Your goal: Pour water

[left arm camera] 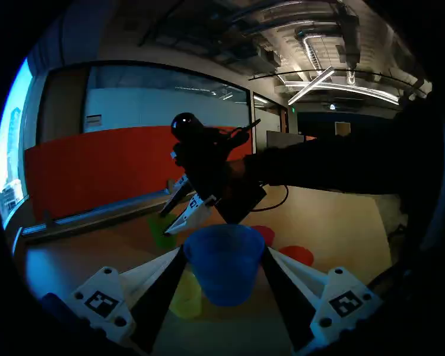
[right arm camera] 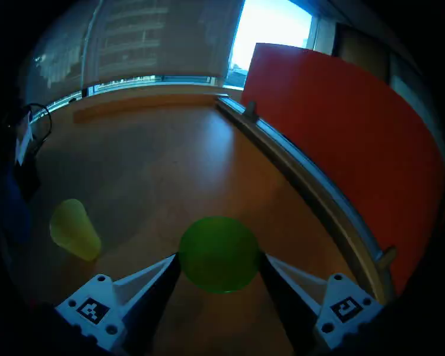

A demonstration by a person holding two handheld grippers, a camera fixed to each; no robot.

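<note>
Blue cup (left arm camera: 224, 273) clamped between the jaws of the left gripper (left arm camera: 224, 252) above the worktop (left arm camera: 329, 219), green cup (right arm camera: 219, 254) clamped between those of the right gripper (right arm camera: 219, 258), yellow cup (right arm camera: 74, 230) at nine o'clock of it.

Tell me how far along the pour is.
Done: both cups are gripped, the left gripper shut on the blue cup, the right gripper on the green cup. In hand: the two cups are held apart. Left: bringing them together and pouring; no water stream shows.
</note>
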